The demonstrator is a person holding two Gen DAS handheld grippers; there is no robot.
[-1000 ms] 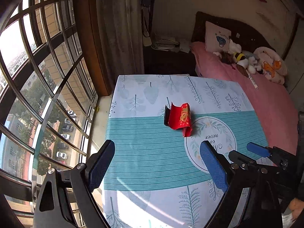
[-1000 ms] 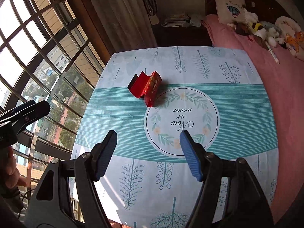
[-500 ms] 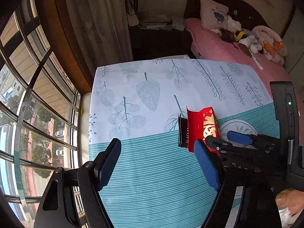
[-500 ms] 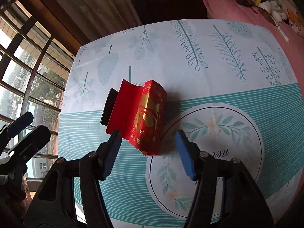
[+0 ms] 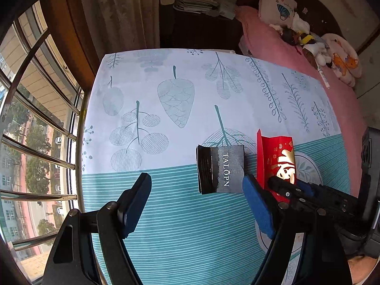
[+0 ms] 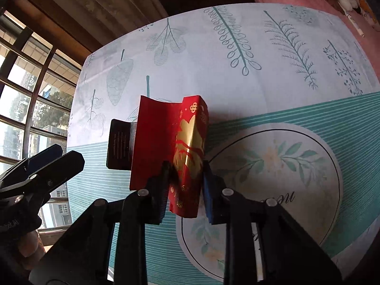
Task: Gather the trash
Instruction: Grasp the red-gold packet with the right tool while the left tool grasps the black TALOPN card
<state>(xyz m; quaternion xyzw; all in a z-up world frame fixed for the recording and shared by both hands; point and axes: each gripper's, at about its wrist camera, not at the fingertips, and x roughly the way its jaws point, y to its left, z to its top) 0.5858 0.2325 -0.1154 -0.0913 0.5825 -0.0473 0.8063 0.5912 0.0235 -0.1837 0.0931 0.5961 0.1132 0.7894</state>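
Your right hand-held gripper (image 6: 186, 182) is clenched on the red-and-gold packet (image 6: 190, 147) at frame centre, on the bench (image 6: 261, 71). Your left hand-held gripper (image 5: 197, 204) is released, jaws wide, near the black TALOPN box (image 5: 220, 169) lying left of the packet.

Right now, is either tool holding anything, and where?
Right tool is shut on the red packet, at its near end. Left tool is open, empty.
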